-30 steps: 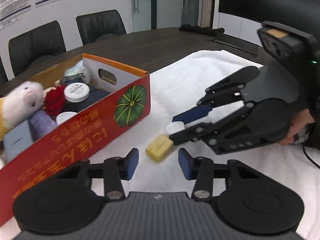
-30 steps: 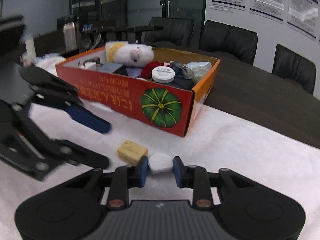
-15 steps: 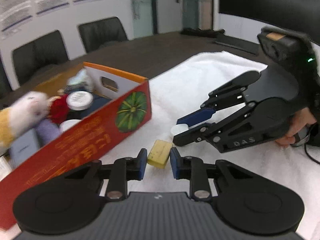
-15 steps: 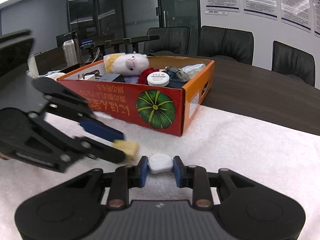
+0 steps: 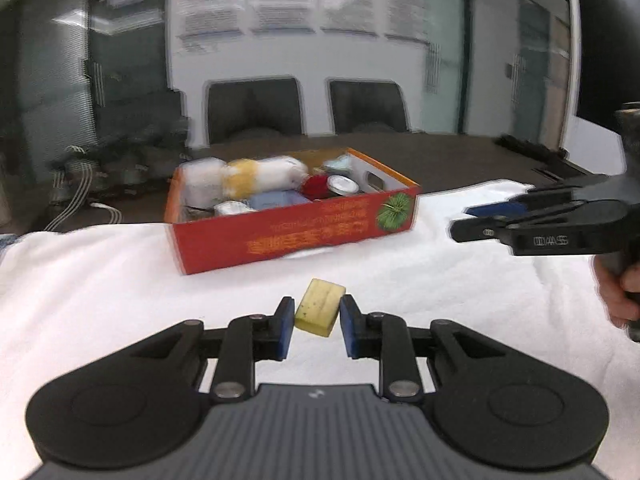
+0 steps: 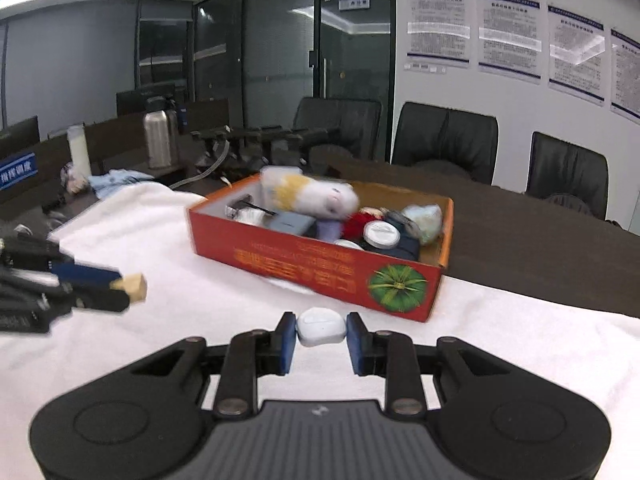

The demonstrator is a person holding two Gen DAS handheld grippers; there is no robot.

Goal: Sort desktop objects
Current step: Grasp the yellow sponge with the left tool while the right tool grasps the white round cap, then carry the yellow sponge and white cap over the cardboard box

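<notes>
Carry step. Left gripper (image 5: 316, 322) clamps a yellow block (image 5: 320, 307); right gripper (image 6: 321, 336) clamps a white case (image 6: 321, 326). Both are held above the white cloth (image 5: 120, 280), short of the red box (image 5: 288, 228). Next: reach over the rim, then release.

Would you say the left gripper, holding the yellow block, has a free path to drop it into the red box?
Probably yes. The left gripper is shut on the yellow block, and only bare white towel lies between it and the red box, which is open-topped though crowded. The right gripper sits off to the side.
</notes>
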